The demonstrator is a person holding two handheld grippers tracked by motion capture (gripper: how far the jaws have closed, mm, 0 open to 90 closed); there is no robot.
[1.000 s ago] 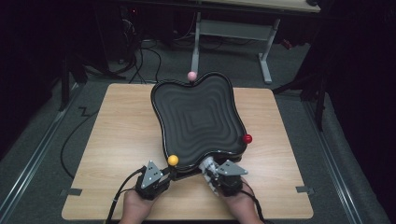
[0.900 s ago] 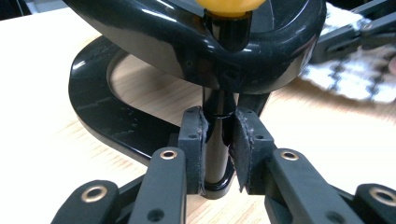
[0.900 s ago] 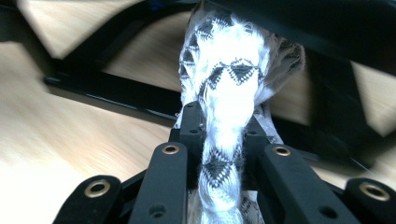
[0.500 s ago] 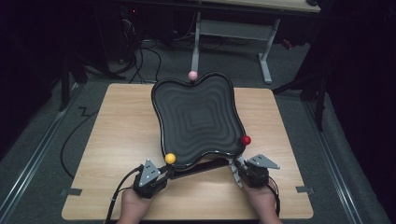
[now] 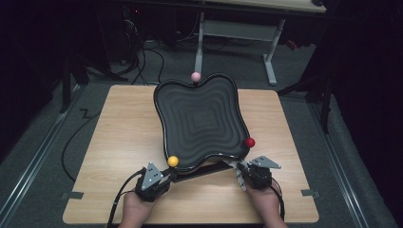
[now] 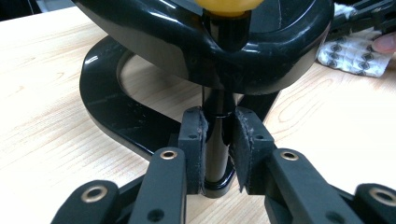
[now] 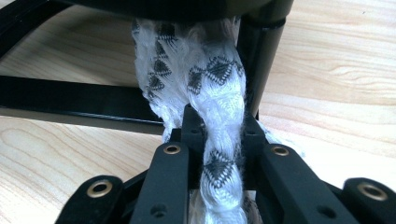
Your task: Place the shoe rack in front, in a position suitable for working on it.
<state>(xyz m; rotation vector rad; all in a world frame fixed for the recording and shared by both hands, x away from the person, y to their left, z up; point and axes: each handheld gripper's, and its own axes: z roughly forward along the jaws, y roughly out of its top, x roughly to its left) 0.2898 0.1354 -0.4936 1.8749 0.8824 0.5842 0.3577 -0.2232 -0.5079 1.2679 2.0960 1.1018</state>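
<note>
A black wavy-rimmed tray (image 5: pixel 202 118) stands raised on a black stand in the middle of the wooden table, with ball-topped posts at its corners: yellow (image 5: pixel 173 161), red (image 5: pixel 250 142) and pink (image 5: pixel 195 76). My left gripper (image 5: pixel 167 176) is shut on the black post (image 6: pixel 217 140) under the yellow ball, low near the stand's base (image 6: pixel 107 100). My right gripper (image 5: pixel 240 170) is shut on a white cloth with a dark triangle pattern (image 7: pixel 217 116), bunched against the tray's underside beside another black post (image 7: pixel 260 65). The cloth (image 6: pixel 352 49) lies across the table in the left gripper view.
The wooden table (image 5: pixel 114 142) has bare surface left and right of the tray. A white desk frame (image 5: pixel 237 33) and cables (image 5: pixel 142 61) sit on the floor beyond the far edge. A fingertip (image 6: pixel 385 43) rests by the cloth.
My right gripper swung out from beside the left one to the tray's near right corner a second ago, then edged slightly inward. The left gripper stayed put.
</note>
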